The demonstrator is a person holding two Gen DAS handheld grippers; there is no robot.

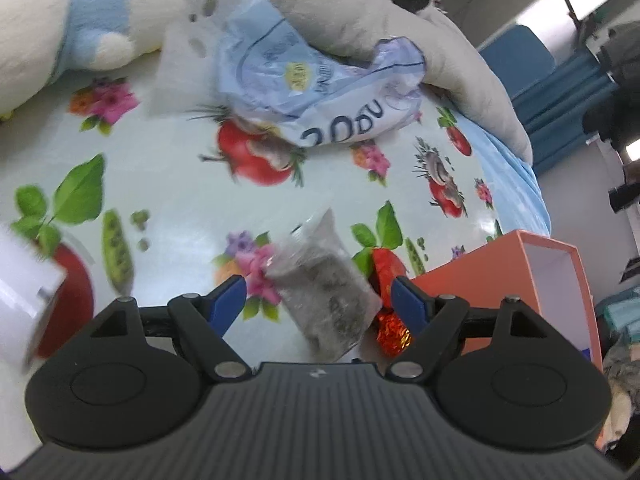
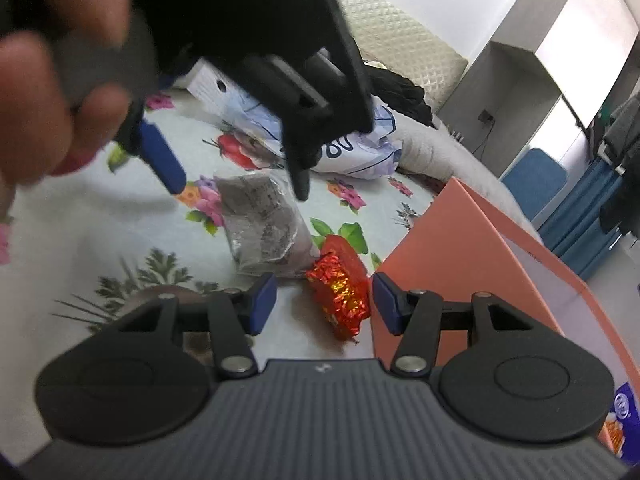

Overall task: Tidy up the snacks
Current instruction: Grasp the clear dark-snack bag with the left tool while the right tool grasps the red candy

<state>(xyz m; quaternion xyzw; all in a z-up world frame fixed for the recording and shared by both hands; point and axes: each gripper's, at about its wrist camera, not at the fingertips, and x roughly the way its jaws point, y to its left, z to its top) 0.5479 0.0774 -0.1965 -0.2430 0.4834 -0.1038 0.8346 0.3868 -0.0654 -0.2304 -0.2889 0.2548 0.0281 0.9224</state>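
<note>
Grey clear-plastic snack pouch [image 1: 326,280] | dead ahead between your left gripper [image 1: 319,300] wide-open empty pads, long axis near-far | right gripper [image 2: 324,300] open, empty, facing red foil candy [image 2: 340,284].

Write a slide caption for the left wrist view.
Open left tongs hover over a grey snack pouch beside a red foil packet and orange box.

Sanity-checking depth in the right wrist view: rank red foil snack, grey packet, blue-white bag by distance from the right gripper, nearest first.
1. Red foil snack, between the open fingers of the right gripper, beside the orange box.
2. Grey packet, just beyond, toward the left.
3. Blue-white bag, farthest, partly behind the left gripper.
</note>
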